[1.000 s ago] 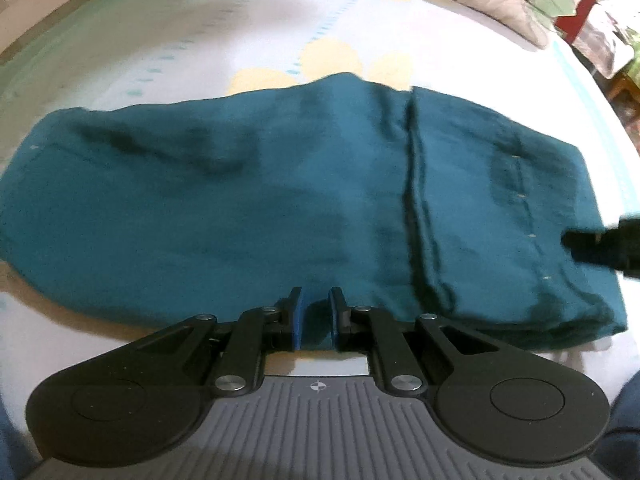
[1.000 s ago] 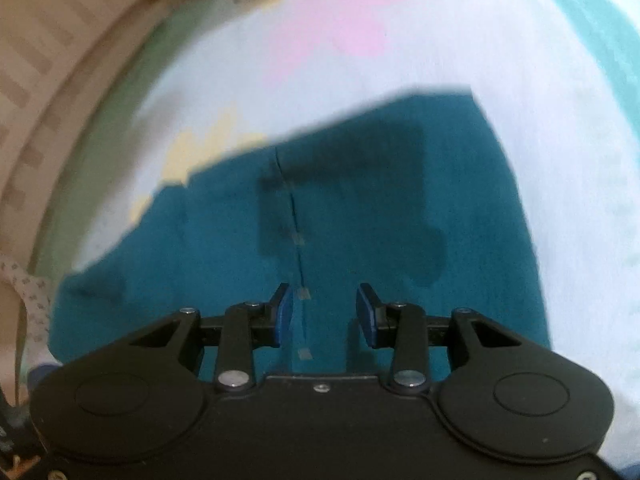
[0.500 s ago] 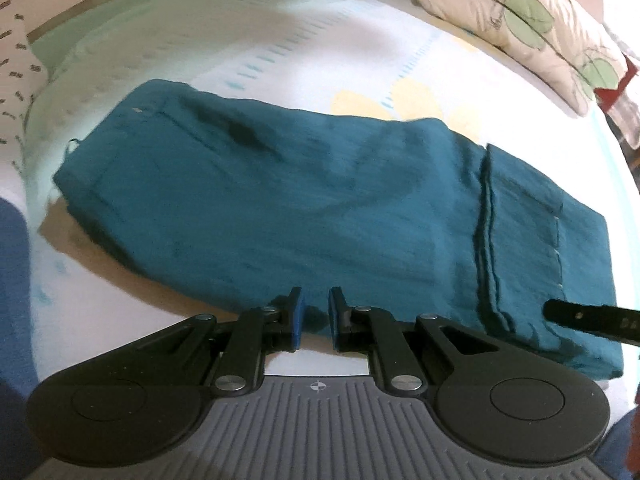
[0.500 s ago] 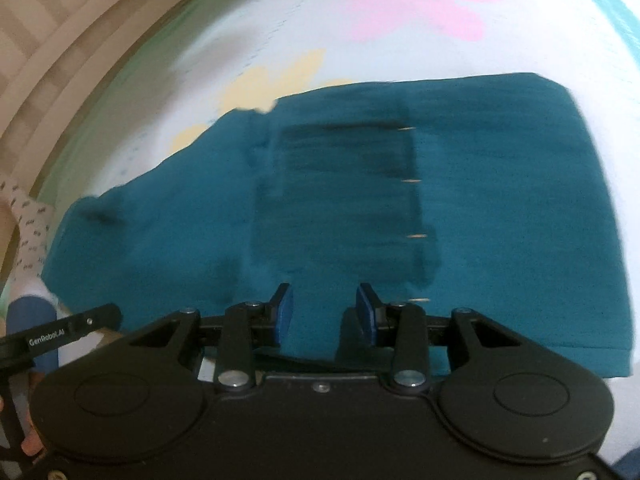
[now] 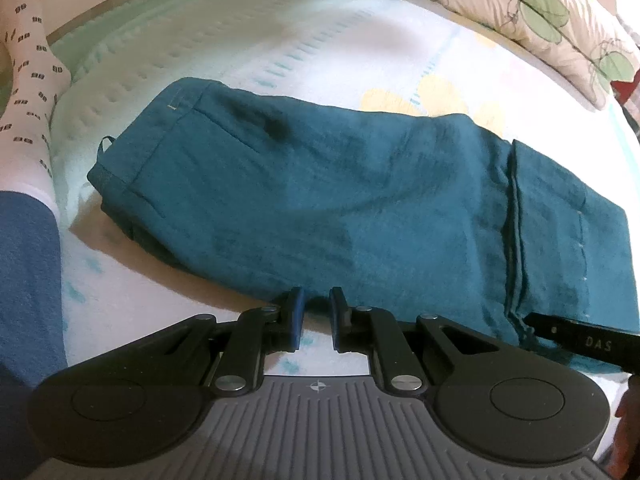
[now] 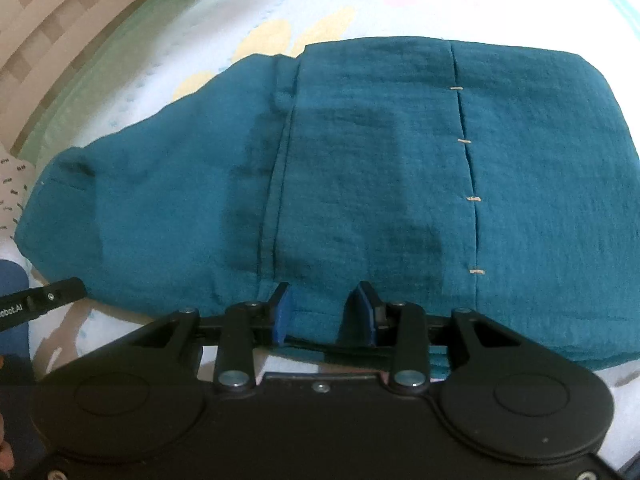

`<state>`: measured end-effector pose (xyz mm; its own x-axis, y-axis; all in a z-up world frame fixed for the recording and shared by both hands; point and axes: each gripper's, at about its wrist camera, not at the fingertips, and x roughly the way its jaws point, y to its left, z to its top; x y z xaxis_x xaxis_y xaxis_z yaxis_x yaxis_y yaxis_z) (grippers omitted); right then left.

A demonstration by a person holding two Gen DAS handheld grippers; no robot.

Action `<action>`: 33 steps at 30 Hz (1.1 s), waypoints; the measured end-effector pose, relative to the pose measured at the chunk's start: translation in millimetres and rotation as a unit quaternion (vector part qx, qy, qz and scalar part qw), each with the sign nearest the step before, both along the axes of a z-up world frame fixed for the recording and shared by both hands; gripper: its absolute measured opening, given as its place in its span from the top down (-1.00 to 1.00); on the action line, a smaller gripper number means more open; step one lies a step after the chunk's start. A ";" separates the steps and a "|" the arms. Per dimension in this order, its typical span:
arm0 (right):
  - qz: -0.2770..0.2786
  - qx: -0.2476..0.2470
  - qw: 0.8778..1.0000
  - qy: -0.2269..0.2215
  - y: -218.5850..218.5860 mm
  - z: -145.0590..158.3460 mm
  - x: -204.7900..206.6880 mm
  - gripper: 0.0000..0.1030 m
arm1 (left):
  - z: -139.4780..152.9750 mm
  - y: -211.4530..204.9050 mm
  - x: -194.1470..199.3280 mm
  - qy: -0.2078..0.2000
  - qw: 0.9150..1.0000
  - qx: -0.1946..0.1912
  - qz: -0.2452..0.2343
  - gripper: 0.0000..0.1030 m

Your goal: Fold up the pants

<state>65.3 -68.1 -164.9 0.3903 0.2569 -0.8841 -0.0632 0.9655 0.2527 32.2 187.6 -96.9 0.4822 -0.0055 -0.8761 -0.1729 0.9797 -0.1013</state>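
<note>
Jaws of both our left gripper [image 5: 316, 312] and right gripper [image 6: 324, 312] stand slightly parted and empty, now drawn back to the near edge of the pants [image 5: 340, 200], which lie folded on the bed [image 5: 280, 28]; the fold looks released.

Left wrist view: low behind left gripper [image 5: 316, 312], facing across the pants [image 5: 360, 200] from their near edge, close; pillow [image 5: 532, 20] far right. Right wrist view: behind right gripper [image 6: 325, 308], steeper and closer over the pants [image 6: 400, 168]. Shared: the pants, bed [image 5: 280, 40], each other's gripper tips.
</note>
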 end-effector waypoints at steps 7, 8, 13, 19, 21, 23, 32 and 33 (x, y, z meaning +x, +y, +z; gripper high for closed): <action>0.007 0.000 1.000 -0.011 -4.6 -0.3 -4.2 0.09 | -3.2 -3.3 0.6 0.004 1.000 0.007 -0.007 0.32; 0.007 0.001 1.000 -0.012 -4.1 -1.8 -2.7 0.09 | -3.8 -3.2 0.7 0.005 1.000 0.007 -0.007 0.29; 0.012 0.001 1.000 -0.015 -6.9 1.9 -8.2 0.09 | -4.2 -1.7 -0.1 0.009 1.000 0.022 -0.004 -0.01; 0.015 0.007 1.000 -0.019 -8.4 2.6 -9.2 0.09 | -3.5 12.4 2.6 0.007 1.000 0.020 0.011 -0.23; 0.015 0.010 1.000 -0.020 -8.8 2.6 -9.3 0.09 | -3.6 21.1 5.1 0.005 0.999 0.014 0.028 -0.23; 0.017 0.013 1.000 -0.021 -9.8 2.4 -9.5 0.09 | -3.0 33.1 6.3 0.001 0.999 0.003 0.050 -0.23; 0.022 0.017 0.999 -0.027 -10.3 3.0 -10.8 0.09 | 11.4 38.5 24.4 -0.018 0.998 0.028 0.051 -0.23; 0.022 0.018 0.999 -0.027 -10.5 3.0 -10.7 0.09 | 12.5 36.6 29.7 -0.020 0.998 0.032 0.049 -0.23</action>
<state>54.6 -78.6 -161.9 0.4242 0.3071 -0.8519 -0.1208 0.9515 0.2829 61.9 224.2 -84.4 0.5128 0.0984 -0.8529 -0.2655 0.9629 -0.0484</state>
